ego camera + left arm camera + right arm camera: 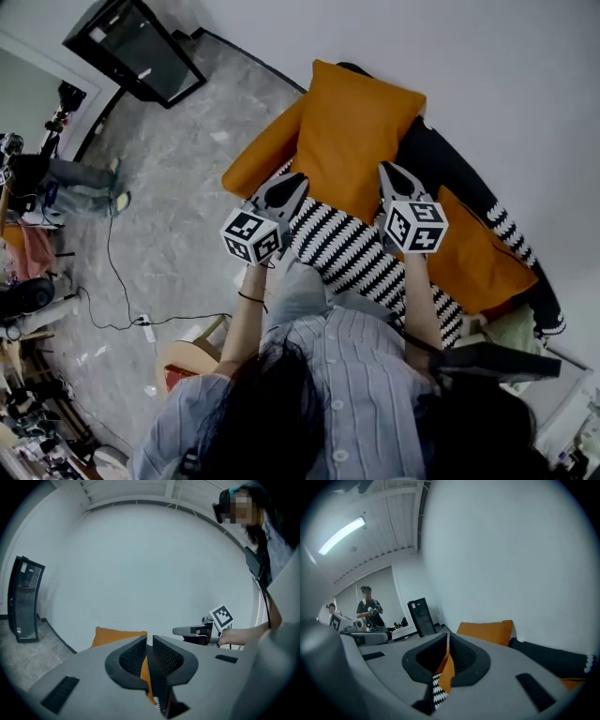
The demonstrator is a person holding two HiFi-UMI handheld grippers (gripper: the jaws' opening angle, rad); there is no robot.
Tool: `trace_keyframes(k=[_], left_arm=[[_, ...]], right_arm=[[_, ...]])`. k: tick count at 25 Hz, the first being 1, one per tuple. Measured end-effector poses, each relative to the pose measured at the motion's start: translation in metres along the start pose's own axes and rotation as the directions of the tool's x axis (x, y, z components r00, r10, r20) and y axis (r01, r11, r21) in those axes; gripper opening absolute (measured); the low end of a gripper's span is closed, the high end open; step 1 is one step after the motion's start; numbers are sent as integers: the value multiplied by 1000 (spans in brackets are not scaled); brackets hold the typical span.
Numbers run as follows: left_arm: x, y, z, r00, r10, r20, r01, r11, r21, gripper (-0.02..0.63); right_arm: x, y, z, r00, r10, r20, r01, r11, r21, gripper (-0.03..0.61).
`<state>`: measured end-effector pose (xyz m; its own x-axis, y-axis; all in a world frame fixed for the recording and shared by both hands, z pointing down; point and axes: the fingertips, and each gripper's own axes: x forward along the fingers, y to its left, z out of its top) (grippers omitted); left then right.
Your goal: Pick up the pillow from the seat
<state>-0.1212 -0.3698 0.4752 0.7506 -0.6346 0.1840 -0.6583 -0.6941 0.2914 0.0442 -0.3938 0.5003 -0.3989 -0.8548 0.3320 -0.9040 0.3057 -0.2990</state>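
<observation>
Left tongs, right tongs both clenched on pillow edge, orange-and-zigzag fabric pinched; one grip per side likely keeps it spread, balanced for lifting off seat.

Wall close behind pillow; seat below; floor left open.

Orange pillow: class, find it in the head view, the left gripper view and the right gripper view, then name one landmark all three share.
Head view: upper centre, the orange pillow between the left gripper and the right gripper.
Left gripper view: low, left of centre, behind jaws shut on its orange edge.
Right gripper view: right of centre, by the wall; jaws shut on its edge.
Shared landmark: the black cabinet.
</observation>
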Motion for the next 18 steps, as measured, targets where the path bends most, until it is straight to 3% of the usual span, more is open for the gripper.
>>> trace_keyframes(k=[10,18], left_arm=[[74,61,8,990,-114,-81,117,993,34,32],[126,115,-8,976,-172,-134,178,984,33,35]], right_arm=[[59,-52,14,996,-87,-24,86,996,-33,29],[106,-97,-1,993,-90,-75,89,996,-17,31]])
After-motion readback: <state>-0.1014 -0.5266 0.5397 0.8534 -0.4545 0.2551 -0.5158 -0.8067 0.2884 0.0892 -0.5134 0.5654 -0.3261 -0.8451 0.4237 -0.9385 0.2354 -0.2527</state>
